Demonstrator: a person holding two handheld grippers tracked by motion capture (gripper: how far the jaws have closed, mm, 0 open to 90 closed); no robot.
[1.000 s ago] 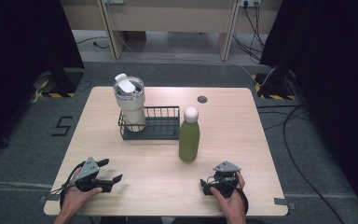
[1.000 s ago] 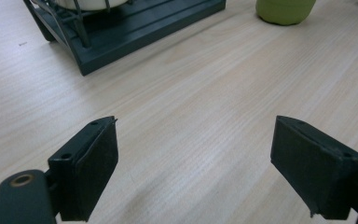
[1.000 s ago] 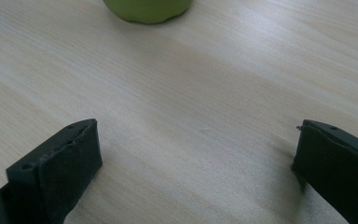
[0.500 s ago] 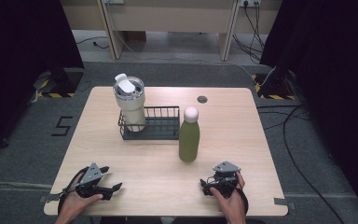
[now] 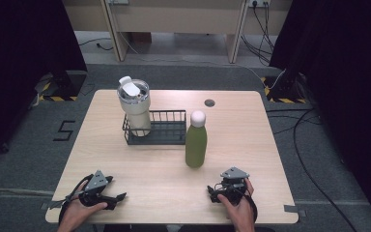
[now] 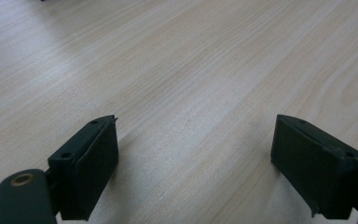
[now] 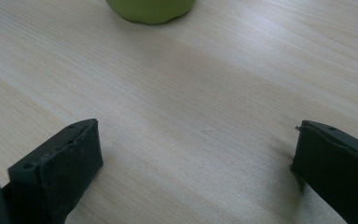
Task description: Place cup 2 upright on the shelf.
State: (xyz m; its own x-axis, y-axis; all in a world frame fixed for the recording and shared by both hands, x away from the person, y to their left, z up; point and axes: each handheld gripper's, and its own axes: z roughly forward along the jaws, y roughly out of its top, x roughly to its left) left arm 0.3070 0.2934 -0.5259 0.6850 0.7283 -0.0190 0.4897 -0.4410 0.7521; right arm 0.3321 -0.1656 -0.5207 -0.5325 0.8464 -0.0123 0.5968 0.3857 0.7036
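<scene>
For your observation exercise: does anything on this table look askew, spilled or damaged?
Nothing stands out. The cream tumbler stands upright in the black wire rack, the green bottle stands upright beside it, and the table looks dry.

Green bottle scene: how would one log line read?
left gripper: open, on table | right gripper: open, facing green bottle | tumbler: in wire rack
</scene>
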